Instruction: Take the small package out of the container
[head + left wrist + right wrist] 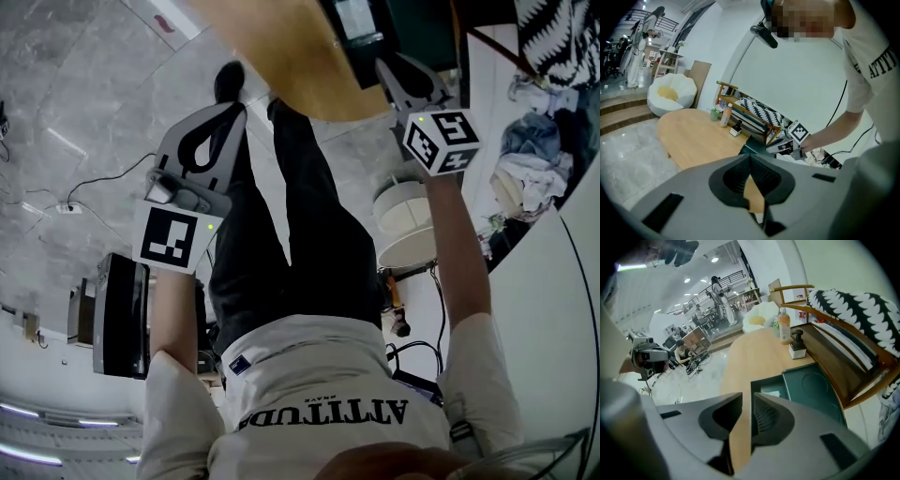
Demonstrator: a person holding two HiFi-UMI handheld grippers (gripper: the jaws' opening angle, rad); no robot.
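Wooden table (pixel 693 136), marble floor (pixel 84 94), white wall (pixel 797 79)

The worktop (pixel 750 352) lies bare across its broad near part, free for a gripper to cross; the container (pixel 808 383) stands open-topped at its edge; the wooden rack (pixel 834 359) walls its right side; a bottle (pixel 784 326) and pump dispenser (pixel 797 347) crowd the corner beyond.

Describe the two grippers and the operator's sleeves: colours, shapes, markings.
The left gripper and right gripper are matte grey plastic. Their fingers are lined with black ribbed pads around a teardrop-shaped hollow. Each carries a white marker cube with black square patterns and a small green light. The person wears a white short-sleeved T-shirt with black lettering.
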